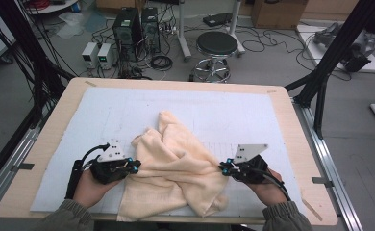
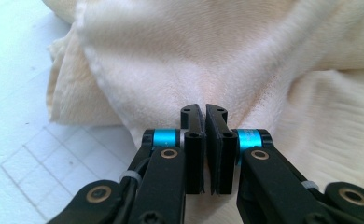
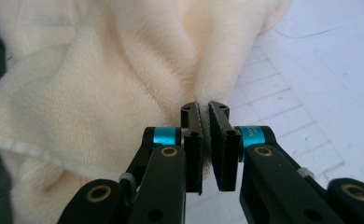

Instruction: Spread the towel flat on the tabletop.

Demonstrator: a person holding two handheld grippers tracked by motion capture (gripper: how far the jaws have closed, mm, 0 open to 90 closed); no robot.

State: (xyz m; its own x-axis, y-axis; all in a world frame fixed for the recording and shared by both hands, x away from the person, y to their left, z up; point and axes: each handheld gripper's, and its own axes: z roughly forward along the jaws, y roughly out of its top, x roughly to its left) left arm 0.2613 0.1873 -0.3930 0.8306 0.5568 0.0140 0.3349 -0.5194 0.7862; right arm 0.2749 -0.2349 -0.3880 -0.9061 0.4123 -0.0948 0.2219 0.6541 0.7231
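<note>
White table mat (image 1: 128, 103), cream towel (image 1: 176, 168) pinched in left claw (image 1: 136, 166) and right claw (image 1: 222, 167).

Wooden table (image 1: 51, 144) with rounded corners, pale and plain, bare along the edges. Covered over most of the top by a white mat (image 1: 128, 106), faintly marked with a grid of squares. On the mat, toward the near side, a crumpled cream towel (image 1: 176, 168), bunched into folds, one corner hanging past the mat's near edge.
</note>
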